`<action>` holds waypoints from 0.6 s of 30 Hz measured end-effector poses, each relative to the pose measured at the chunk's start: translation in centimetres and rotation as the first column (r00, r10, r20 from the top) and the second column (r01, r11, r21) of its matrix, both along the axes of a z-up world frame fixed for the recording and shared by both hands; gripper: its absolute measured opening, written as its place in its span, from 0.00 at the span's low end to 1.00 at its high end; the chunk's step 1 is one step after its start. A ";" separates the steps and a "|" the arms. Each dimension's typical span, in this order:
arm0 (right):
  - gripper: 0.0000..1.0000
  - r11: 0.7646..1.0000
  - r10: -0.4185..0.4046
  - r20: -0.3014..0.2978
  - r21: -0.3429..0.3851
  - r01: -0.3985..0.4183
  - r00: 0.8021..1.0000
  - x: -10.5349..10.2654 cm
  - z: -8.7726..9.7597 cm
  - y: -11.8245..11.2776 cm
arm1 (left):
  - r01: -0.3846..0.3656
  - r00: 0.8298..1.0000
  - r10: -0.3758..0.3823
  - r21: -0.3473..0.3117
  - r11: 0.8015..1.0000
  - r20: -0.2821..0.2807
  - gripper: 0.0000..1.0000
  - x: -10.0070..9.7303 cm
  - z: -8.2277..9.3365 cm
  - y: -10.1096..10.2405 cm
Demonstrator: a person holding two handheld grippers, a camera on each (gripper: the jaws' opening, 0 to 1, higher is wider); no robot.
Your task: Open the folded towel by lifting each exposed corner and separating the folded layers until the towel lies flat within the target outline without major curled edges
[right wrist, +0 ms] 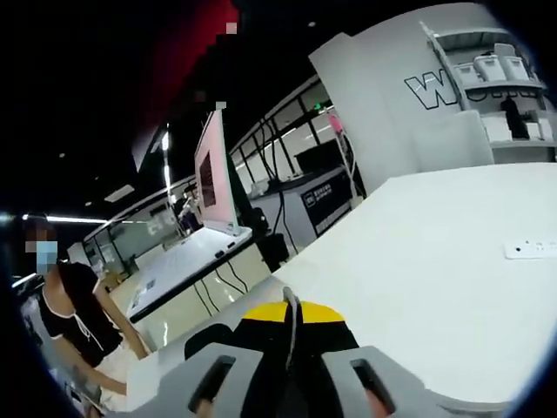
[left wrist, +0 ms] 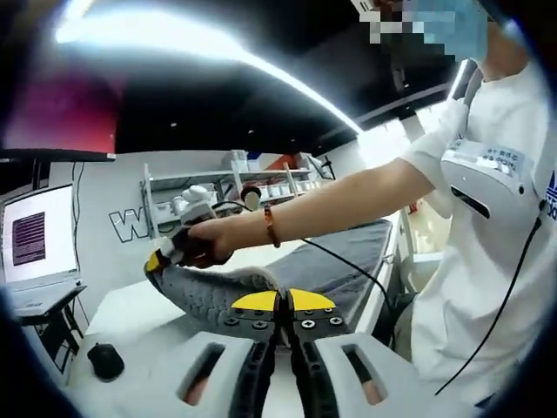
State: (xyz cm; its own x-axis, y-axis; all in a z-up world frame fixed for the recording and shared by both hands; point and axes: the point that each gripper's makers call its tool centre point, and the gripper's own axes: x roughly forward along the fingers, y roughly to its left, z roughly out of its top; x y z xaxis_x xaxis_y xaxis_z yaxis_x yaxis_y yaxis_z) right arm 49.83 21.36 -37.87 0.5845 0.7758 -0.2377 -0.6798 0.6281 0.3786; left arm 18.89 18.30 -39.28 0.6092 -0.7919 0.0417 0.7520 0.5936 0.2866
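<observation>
The grey towel [left wrist: 348,248] lies along the white table [left wrist: 130,309], and its near end [left wrist: 213,292] is lifted off the surface. My left gripper [left wrist: 280,305] is shut on the towel's edge at the bottom of the left gripper view. A hand holds my right gripper [left wrist: 164,259] further left, where it pinches the raised towel corner. In the right gripper view, the right gripper [right wrist: 292,326] is shut, with a thin grey sliver of towel [right wrist: 292,305] between its yellow-tipped jaws. The rest of the towel is hidden there.
A black mouse [left wrist: 104,360] sits near the table's left edge, beside a monitor [left wrist: 35,237]. The person in a white shirt [left wrist: 487,261] stands at the right. A white power strip [right wrist: 531,249] lies on the table [right wrist: 435,270]. Another person [right wrist: 74,318] stands beyond it.
</observation>
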 end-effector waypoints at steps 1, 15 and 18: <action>0.00 1.000 0.001 -0.003 -0.001 -0.001 1.000 0.1 -0.1 0.1 | 0.003 1.000 -0.003 -0.002 1.000 -0.005 0.01 0.1 -0.1 0.0; 0.00 0.999 -0.003 -0.053 0.042 0.005 0.999 -0.2 -1.7 0.7 | 0.006 0.999 -0.006 0.010 1.000 -0.041 0.01 0.0 -1.1 0.2; 0.00 0.999 -0.001 -0.054 0.037 0.003 0.999 -0.2 -1.9 0.9 | 0.003 0.999 -0.003 0.006 1.000 -0.052 0.01 0.0 -1.2 0.3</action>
State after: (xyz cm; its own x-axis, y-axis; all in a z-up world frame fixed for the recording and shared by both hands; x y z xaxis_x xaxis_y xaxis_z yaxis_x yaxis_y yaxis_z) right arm 49.61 22.28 -39.79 0.5733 0.7835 -0.2397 -0.6565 0.6143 0.4377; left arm 18.89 18.61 -40.47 0.6080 -0.7939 0.0048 0.7678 0.5895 0.2509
